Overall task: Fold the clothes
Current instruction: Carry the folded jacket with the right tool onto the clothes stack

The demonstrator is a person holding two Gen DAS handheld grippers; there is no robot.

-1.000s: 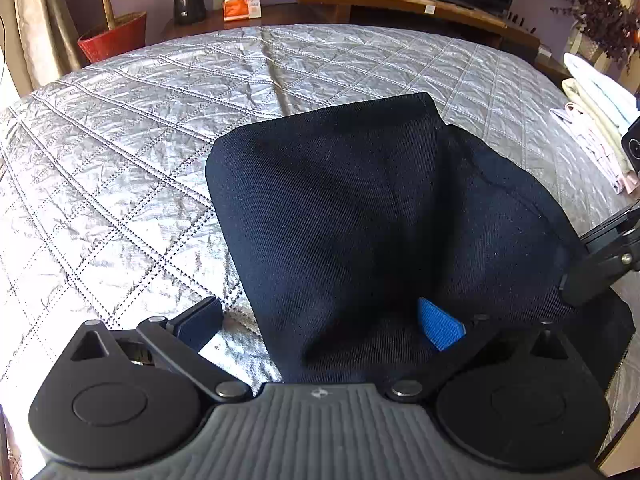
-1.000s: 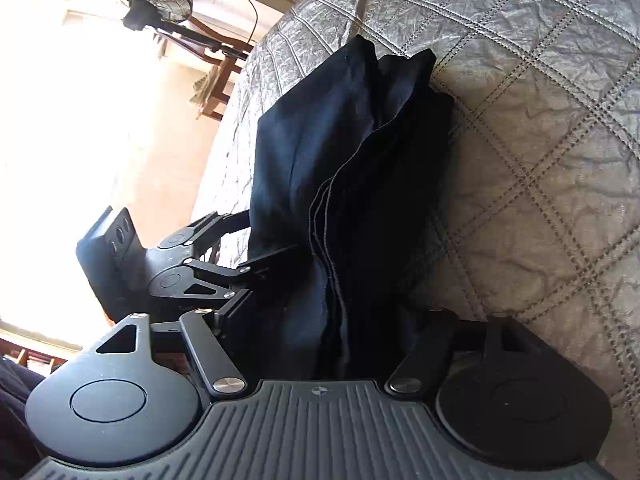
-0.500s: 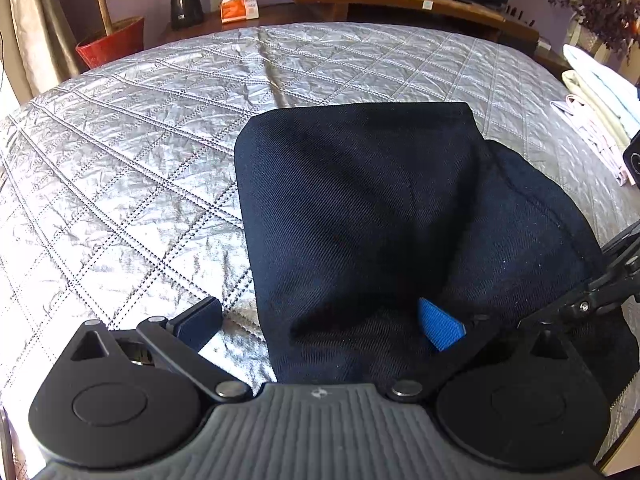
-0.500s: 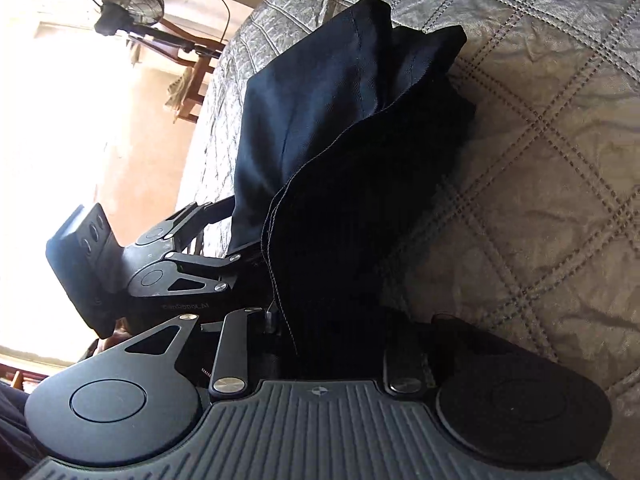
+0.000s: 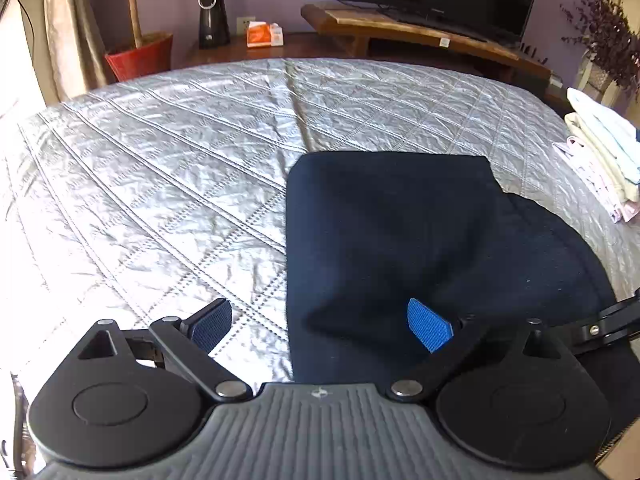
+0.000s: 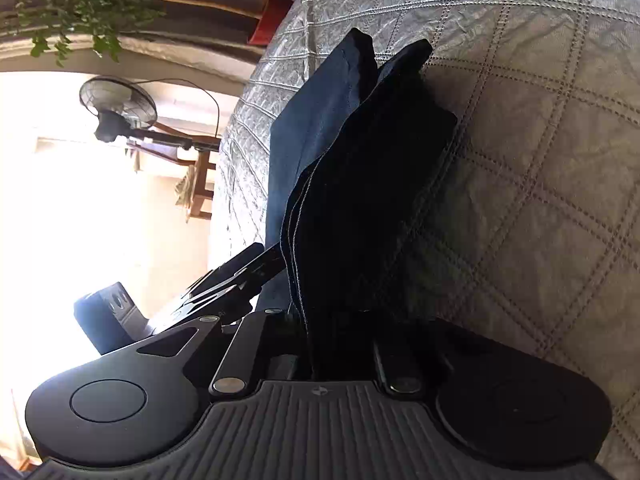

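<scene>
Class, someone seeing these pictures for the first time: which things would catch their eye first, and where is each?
The dark navy garment lies folded on the silver quilted bedspread, at its near right. The right gripper is closing on the garment's layered edge, while the left gripper spreads its blue pads wide over the near edge.

A dark navy garment (image 5: 400, 240), folded into several layers, lies on the quilted bed (image 5: 180, 168); its stitched edges are bunched and raised at the near side.

right gripper (image 6: 340, 344) closing on dark garment (image 6: 360, 208) edge; left gripper (image 5: 320, 320) jaws narrowing.
</scene>
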